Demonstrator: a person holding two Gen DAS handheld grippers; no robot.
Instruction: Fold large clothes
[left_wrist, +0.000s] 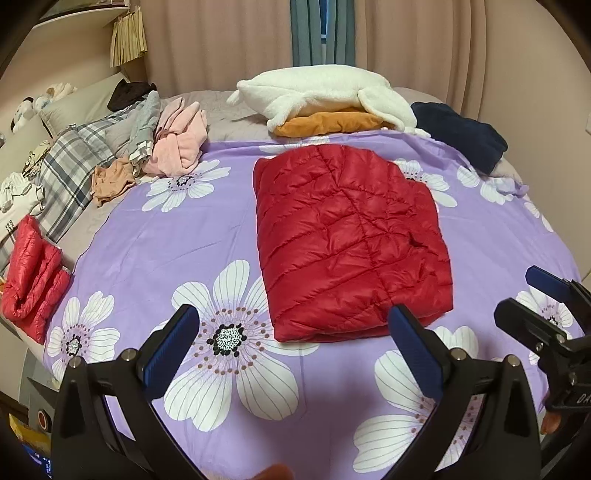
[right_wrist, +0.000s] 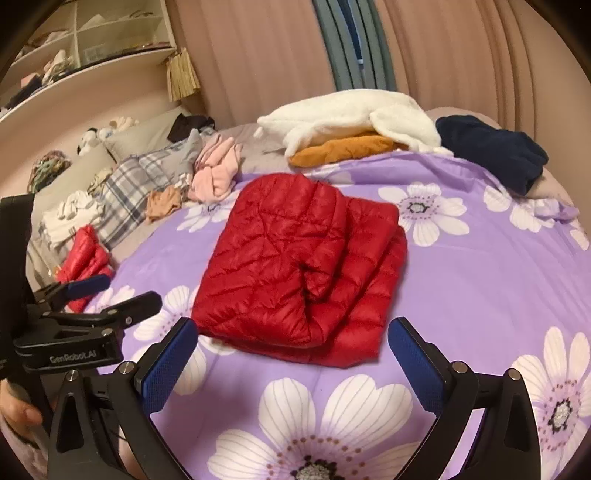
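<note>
Red quilted jacket (left_wrist: 351, 240) lies folded in a compact rectangle mid-bedspread (left_wrist: 155, 251), apparently finished; my left tongs (left_wrist: 295, 332) and right tongs (right_wrist: 291, 343) hover released, unfolded heaps remaining along its far edge.

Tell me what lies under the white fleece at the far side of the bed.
An orange folded garment lies under the white fleece, its near edge showing. Anything further beneath is covered.

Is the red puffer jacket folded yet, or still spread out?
Folded: the red puffer jacket lies as a compact layered rectangle on the floral sheet.
</note>
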